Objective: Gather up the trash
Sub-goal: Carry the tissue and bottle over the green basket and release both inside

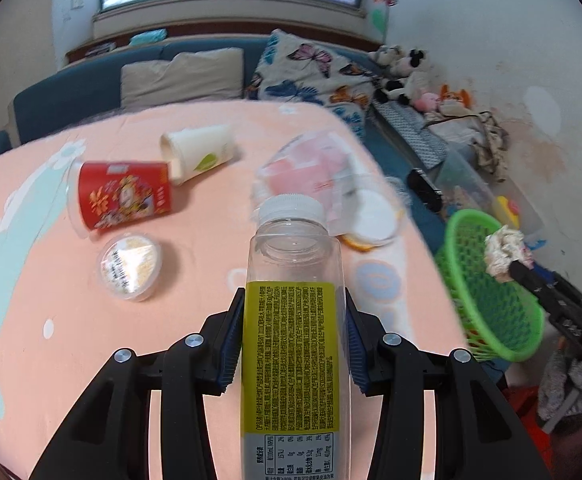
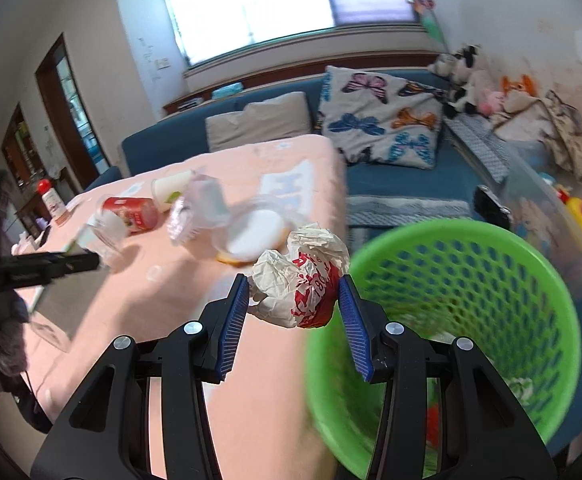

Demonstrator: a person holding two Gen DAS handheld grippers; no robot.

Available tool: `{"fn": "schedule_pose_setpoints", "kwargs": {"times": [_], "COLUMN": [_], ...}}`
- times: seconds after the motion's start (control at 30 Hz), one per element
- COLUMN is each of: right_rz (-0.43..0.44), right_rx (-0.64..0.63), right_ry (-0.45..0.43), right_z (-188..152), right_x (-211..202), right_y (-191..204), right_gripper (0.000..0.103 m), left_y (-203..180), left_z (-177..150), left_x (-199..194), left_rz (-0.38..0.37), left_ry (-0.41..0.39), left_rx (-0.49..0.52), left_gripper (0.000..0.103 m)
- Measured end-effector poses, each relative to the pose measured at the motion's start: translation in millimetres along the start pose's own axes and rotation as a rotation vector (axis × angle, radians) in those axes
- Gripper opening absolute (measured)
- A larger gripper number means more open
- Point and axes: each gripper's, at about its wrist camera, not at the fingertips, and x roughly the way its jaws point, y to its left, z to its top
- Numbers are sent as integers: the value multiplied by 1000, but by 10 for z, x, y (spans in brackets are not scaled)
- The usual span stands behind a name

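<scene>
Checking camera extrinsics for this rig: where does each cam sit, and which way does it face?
Left wrist: on the left gripper, looking down along its fingers over the pink-clothed table; clear bottle clamped; right gripper seen at far right.
Right wrist: on the right gripper, angled toward the green basket; crumpled wrapper clamped; left gripper at far left.
Shared: red cup, blue sofa, butterfly pillow, table, basket.

A wide bright window (image 2: 275, 4) fills the pale plastered back wall (image 1: 511, 40) (stained lower down). Beneath it runs a dark blue fabric sofa (image 2: 387, 180) with a beige cushion (image 2: 259, 124), a butterfly-print pillow (image 2: 383, 120) and plush toys (image 1: 407, 76).
</scene>
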Motion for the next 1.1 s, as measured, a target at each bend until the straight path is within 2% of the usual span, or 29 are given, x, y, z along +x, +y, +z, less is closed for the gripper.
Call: {"fn": "schedule_pose_setpoints", "kwargs": {"times": [0.17,0.57,0.8,1.1], "right_rz": [-57,-146,-172,-170], "right_rx": [34,113,139,125], "right_ry": [5,23,8,-20], "right_z": [-151,-402,-450,-447], "right_x": [-157,-348,-485,-676], "right_y": [-273,-812,-964,-981], "right_gripper": [47,52,59,63], "left_y": [-364,-1207,-1649,-2108], "left_z": [91,312,385,387], "left_x": [-78,92,284,593], "left_rz": [-48,-136,-188,-215], "left_ry": [-26,-15,11,53], "left_rx": [52,154,212,271], "left_gripper": [43,43,43,43]}}
